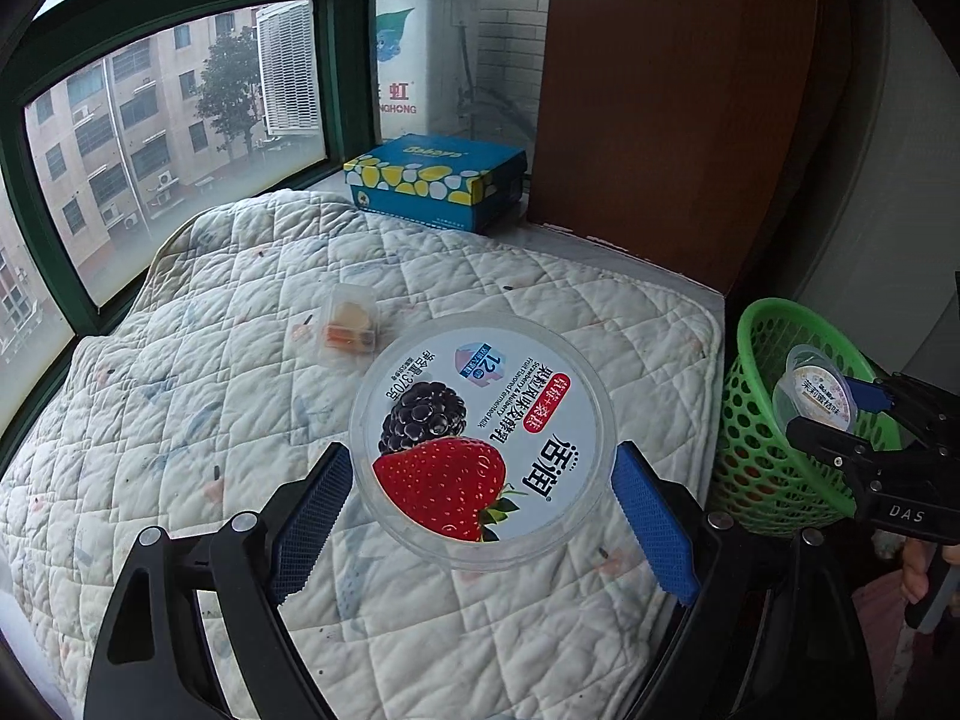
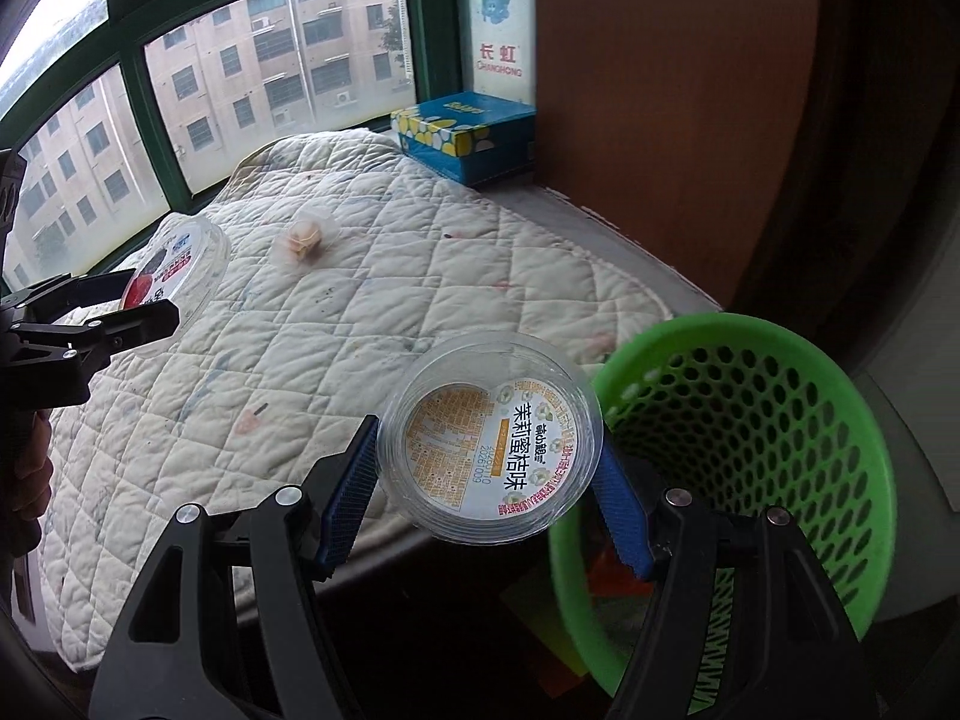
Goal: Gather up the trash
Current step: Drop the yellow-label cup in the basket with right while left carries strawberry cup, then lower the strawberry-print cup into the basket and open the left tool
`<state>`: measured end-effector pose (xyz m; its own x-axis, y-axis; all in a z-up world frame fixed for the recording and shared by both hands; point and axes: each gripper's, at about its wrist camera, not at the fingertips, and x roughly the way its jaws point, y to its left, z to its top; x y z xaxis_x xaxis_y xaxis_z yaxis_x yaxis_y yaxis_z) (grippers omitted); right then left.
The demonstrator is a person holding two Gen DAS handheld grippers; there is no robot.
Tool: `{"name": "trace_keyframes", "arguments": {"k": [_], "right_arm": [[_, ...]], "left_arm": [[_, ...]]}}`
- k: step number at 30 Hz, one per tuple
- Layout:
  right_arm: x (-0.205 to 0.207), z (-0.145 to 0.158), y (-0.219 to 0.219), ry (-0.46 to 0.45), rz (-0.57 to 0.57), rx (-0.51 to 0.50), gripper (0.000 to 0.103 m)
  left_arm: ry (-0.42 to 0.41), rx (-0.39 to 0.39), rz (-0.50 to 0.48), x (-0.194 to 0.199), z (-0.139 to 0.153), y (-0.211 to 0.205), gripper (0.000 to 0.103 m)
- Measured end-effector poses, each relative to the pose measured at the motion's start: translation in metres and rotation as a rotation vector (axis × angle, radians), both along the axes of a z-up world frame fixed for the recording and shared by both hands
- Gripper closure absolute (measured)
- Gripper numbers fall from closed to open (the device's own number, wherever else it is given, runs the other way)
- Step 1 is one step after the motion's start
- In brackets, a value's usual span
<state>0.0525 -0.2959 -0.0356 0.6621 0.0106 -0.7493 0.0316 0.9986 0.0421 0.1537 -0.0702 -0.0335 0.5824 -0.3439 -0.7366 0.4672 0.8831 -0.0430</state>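
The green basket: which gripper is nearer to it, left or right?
Right. The right gripper, shut on the small jelly cup, is at the rim of the green basket. The left gripper, holding the yogurt tub, is over the quilt, farther away.

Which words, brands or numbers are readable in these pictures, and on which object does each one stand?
"活润", "370克", "12", "Fruit Flavored Fermented Milk": yogurt tub in the left hand-held gripper.
"茉莉蜜桔味", "20261009": jelly cup in the right hand-held gripper.
"长虹 CHANGHONG": white appliance outside the window.
"DAS": the right hand-held gripper's body, in the left wrist view.
Blue tissue box logo and the cups' small print: too blurred.
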Motion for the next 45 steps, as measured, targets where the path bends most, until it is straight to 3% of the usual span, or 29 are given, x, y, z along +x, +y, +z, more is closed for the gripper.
{"name": "trace_keyframes", "arguments": {"k": [22,25,32,45], "right_arm": [[-0.056,0.004,-0.096,-0.004,-0.195,-0.008,0.035],[-0.062,0.005,-0.102,-0.014,-0.206,-0.003,0.026],[-0.077,0.010,-0.112,-0.031,-0.230,-0.006,0.019],[-0.115,0.028,-0.132,-0.071,-0.280,-0.033,0.016]], "left_arm": [[-0.037,-0.014,-0.145,-0.027,0.033,-0.101,0.019],[-0.041,-0.016,-0.161,-0.029,0.037,-0.110,0.019],[-0.047,-0.025,-0.196,-0.034,0.043,-0.131,0.019],[-0.018,-0.044,-0.266,-0.048,0.037,-0.179,0.019]]}}
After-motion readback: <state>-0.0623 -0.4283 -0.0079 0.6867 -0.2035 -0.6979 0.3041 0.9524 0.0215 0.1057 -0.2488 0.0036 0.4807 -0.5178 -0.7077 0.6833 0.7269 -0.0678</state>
